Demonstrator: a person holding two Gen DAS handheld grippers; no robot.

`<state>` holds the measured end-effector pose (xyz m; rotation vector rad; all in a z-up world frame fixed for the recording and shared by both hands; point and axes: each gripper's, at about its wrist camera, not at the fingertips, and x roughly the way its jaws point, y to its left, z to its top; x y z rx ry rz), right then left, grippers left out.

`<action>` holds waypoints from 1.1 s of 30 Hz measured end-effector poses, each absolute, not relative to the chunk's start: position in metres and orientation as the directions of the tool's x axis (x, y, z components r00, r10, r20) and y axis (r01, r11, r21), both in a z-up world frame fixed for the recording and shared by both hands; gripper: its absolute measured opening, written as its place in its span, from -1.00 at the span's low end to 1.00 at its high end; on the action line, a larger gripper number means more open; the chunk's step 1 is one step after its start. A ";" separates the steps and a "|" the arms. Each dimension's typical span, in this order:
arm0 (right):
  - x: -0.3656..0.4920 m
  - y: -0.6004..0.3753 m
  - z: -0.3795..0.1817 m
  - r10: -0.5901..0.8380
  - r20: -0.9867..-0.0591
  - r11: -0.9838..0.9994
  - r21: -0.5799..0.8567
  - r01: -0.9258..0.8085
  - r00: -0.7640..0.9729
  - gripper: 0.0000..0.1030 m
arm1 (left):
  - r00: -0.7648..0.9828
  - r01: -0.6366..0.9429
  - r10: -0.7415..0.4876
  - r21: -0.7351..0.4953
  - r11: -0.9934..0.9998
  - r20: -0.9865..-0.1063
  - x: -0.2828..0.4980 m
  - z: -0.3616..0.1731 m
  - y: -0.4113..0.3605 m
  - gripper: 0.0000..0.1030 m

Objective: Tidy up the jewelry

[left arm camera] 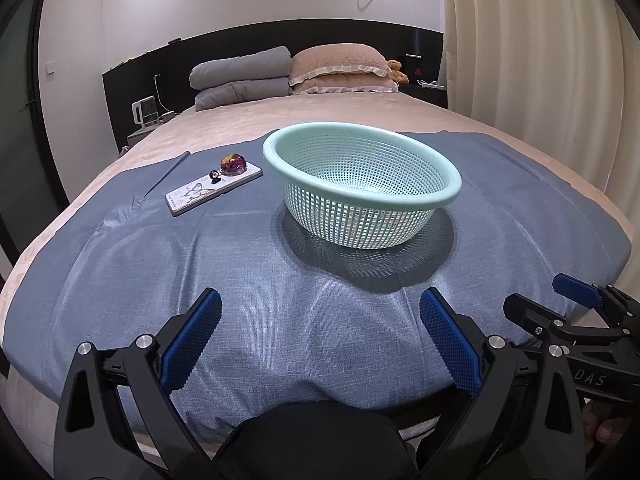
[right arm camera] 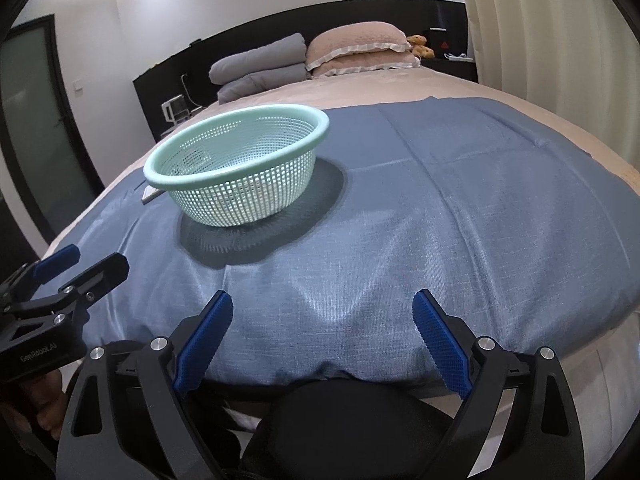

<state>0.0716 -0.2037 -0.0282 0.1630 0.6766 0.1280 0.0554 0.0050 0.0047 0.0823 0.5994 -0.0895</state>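
Both hand-held grippers, left (left arm camera: 320, 336) and right (right arm camera: 322, 332), hang wide open and empty above the cloth (left arm camera: 280, 280). The bauble (left arm camera: 234, 164) sits on the card (left arm camera: 212, 190), left of the basket (left arm camera: 400, 192); the left one should approach it low and pinch gently.

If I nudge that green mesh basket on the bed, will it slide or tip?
The green mesh basket looks like thin perforated plastic, so probably light. Its base is narrower than its rim, and the blue cloth lies on soft bedding, so it may rock or tip.
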 end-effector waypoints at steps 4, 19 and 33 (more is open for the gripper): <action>0.070 -0.197 -0.028 0.162 -0.612 0.983 0.164 -0.076 0.774 0.69 | 0.820 0.110 -0.069 0.039 0.993 -0.568 0.056 0.004 0.006 0.89; 0.068 -0.191 -0.026 0.147 -0.615 0.988 0.131 -0.084 0.775 0.69 | 0.823 0.117 -0.082 0.027 0.993 -0.561 0.055 0.005 0.008 0.89; 0.068 -0.186 -0.024 0.140 -0.615 0.990 0.114 -0.088 0.776 0.69 | 0.824 0.106 -0.073 0.026 0.994 -0.562 0.055 0.005 0.010 0.89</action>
